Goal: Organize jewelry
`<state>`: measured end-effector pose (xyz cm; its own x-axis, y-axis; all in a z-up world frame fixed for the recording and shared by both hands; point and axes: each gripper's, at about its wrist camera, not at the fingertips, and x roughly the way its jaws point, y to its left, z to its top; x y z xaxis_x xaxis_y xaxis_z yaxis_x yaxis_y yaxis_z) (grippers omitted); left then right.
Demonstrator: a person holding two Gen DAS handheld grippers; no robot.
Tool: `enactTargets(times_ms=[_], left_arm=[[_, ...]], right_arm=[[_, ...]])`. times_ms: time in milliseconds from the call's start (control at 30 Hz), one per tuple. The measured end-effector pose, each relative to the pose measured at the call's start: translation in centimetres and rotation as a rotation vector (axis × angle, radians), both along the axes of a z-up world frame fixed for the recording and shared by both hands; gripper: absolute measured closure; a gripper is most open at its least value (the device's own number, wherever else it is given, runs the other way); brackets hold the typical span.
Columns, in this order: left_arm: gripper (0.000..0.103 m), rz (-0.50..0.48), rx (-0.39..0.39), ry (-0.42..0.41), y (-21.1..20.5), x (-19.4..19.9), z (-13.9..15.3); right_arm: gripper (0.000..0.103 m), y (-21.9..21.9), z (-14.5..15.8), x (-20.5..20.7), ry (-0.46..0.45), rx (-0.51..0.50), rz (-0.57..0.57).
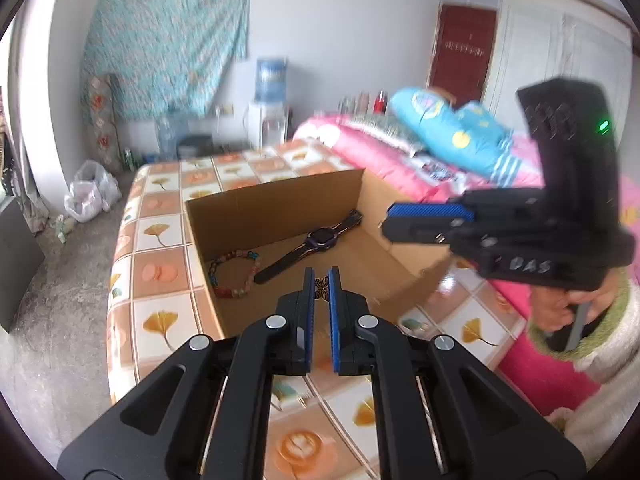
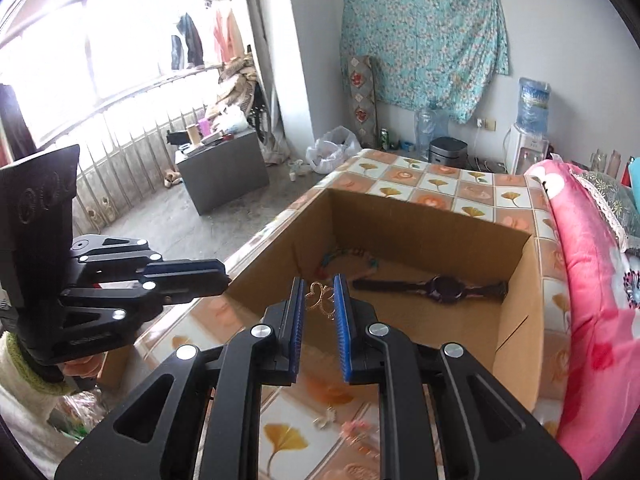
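Above the cardboard box [image 1: 280,204], left tongs [image 1: 321,280] clamp a butterfly ornament [image 1: 321,286]; right tongs [image 2: 320,286] clamp a gold crown [image 2: 320,298].

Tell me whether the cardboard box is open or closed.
Open. The cardboard box has no lid over it; a watch and a bead bracelet lie visible on its floor.

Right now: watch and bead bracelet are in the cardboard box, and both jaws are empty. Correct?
Not quite. The watch and bead bracelet do lie in the cardboard box, but the jaws are not empty: the right wrist view shows the right gripper shut on a gold piece, and the left wrist view shows the left gripper shut on a butterfly piece.
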<state>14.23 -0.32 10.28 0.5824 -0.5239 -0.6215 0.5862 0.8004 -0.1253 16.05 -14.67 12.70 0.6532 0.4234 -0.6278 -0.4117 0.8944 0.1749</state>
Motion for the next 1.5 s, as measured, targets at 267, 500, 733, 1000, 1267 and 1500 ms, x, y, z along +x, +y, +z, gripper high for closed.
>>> enactTargets(times_ms=[267,500,733,1000,1267,1500], left_arm=[[0.097,-0.050,0.163,0.368,-5.2,11.1,-5.4],[0.097,-0.034,0.262,0.469,-7.2,13.7,-8.9],[0.088,0.009,0.269,0.491,-7.4,14.4,-9.7],[0.087,0.041,0.232,0.439,-6.6,14.4,-8.1],[0.077,0.081,0.028,0.224,-1.3,9.0,-1.3],[0.066,0.107,-0.106,-0.020,4.8,-0.6,0.3]], right_arm=[[0.088,-1.4,-7.3,13.1,0.500,0.014,-0.039],[0.088,-2.2,-12.5,16.9,0.704,0.018,-0.120],[0.087,-2.3,-13.0,16.8,0.718,0.058,-0.130],[0.087,-3.8,-10.7,15.4,0.642,0.079,-0.146],[0.077,-5.4,-2.8,8.3,0.365,0.183,-0.058],[0.074,-6.8,-0.2,-1.3,0.195,0.216,-0.008]])
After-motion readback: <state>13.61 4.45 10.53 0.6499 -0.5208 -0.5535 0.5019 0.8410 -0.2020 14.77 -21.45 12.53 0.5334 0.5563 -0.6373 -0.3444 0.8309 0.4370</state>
